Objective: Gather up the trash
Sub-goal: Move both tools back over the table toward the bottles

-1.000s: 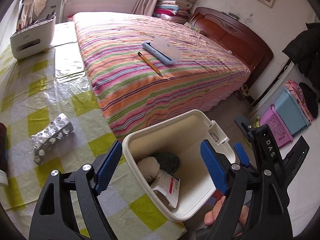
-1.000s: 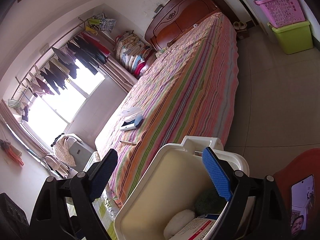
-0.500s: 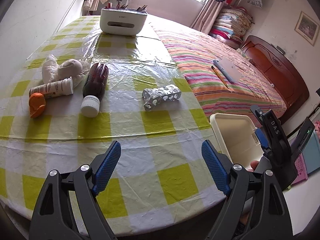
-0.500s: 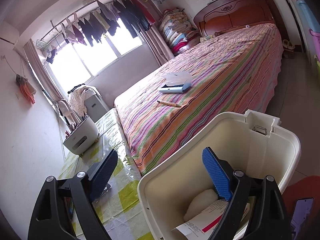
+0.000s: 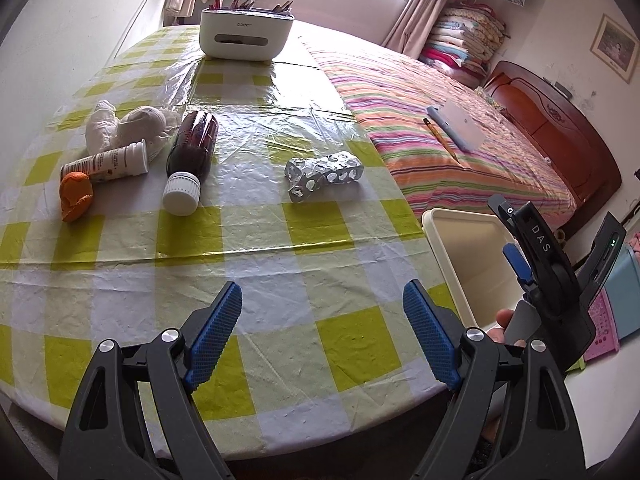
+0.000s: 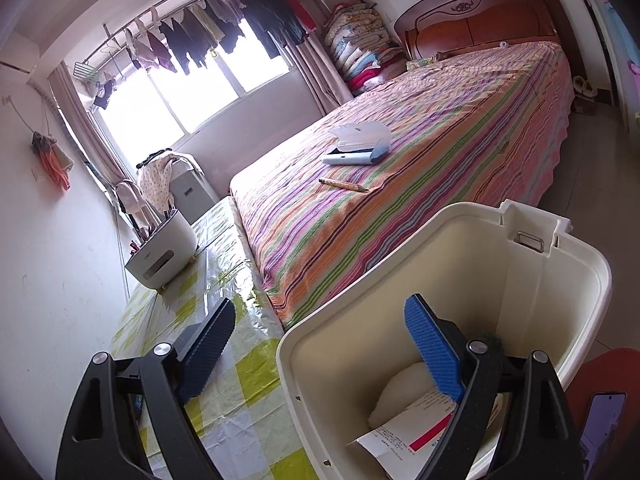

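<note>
My left gripper (image 5: pixel 322 334) is open and empty above the near part of the checkered table (image 5: pixel 280 264). On the table lie a silver blister pack (image 5: pixel 324 174), a dark bottle with a white cap (image 5: pixel 190 156), a white tube (image 5: pixel 106 163), an orange peel (image 5: pixel 75 196) and crumpled white tissue (image 5: pixel 128 126). My right gripper (image 6: pixel 320 346) is open and empty over the cream trash bin (image 6: pixel 560 280), which also shows in the left wrist view (image 5: pixel 460 256). A white wad (image 6: pixel 402 388) and a paper box (image 6: pixel 404 432) lie in the bin.
A white organizer with pens (image 5: pixel 246 34) stands at the table's far end. A striped bed (image 5: pixel 460 128) runs along the table's right side with a pencil (image 5: pixel 440 140) and a pouch (image 5: pixel 456 128) on it. Plastic crates (image 5: pixel 616 300) stand on the floor at right.
My left gripper has swung from over the bin to above the table and faces the trash items. My right gripper has tilted down slightly over the bin. Both stay open.
</note>
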The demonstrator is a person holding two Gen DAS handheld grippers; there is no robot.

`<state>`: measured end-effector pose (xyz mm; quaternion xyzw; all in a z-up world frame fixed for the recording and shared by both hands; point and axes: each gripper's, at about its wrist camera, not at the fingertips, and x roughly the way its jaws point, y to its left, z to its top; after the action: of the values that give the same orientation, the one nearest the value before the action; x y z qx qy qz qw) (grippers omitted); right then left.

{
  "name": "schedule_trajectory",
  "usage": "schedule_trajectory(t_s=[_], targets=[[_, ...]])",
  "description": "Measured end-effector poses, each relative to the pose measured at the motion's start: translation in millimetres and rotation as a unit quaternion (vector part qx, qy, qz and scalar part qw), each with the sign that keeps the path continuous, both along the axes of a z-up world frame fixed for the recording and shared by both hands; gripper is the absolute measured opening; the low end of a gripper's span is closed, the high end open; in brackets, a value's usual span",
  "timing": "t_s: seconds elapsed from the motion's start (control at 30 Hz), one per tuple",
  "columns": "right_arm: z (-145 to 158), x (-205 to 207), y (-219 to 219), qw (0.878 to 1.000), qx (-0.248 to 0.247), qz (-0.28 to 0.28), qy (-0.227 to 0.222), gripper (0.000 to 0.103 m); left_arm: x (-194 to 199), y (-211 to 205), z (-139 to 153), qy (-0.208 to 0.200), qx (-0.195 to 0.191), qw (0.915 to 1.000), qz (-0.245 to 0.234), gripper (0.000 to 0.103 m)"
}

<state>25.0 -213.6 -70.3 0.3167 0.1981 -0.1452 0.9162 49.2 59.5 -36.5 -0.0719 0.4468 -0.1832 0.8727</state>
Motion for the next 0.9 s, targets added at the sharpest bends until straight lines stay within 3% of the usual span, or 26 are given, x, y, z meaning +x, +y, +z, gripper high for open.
schedule_trajectory(t_s=[0.23, 0.43, 0.73, 0.9], targets=[[-2.8, -0.1, -3.0, 1.0, 0.007, 0.005, 0.004, 0.084, -2.6, 6.2, 4.6, -0.007, 0.003, 0.9999, 0.015, 0.082], [-5.9, 5.6, -4.5, 0.999, 0.023, 0.03, 0.002, 0.084, -5.1, 40.4, 20.5, -0.026, -0.009, 0.9977, 0.063, 0.082], [-6.9, 37.1, 22.9, 0.988, 0.036, 0.143, 0.035, 0.084, -12.4, 102.4, 28.5, -0.033, -0.025, 0.9903, 0.133, 0.082], [8.2, 52.2, 62.7, 0.982, -0.006, 0.179, 0.052, 0.084, -16.2, 125.6, 29.2, -0.033, -0.04, 0.9857, 0.16, 0.082]])
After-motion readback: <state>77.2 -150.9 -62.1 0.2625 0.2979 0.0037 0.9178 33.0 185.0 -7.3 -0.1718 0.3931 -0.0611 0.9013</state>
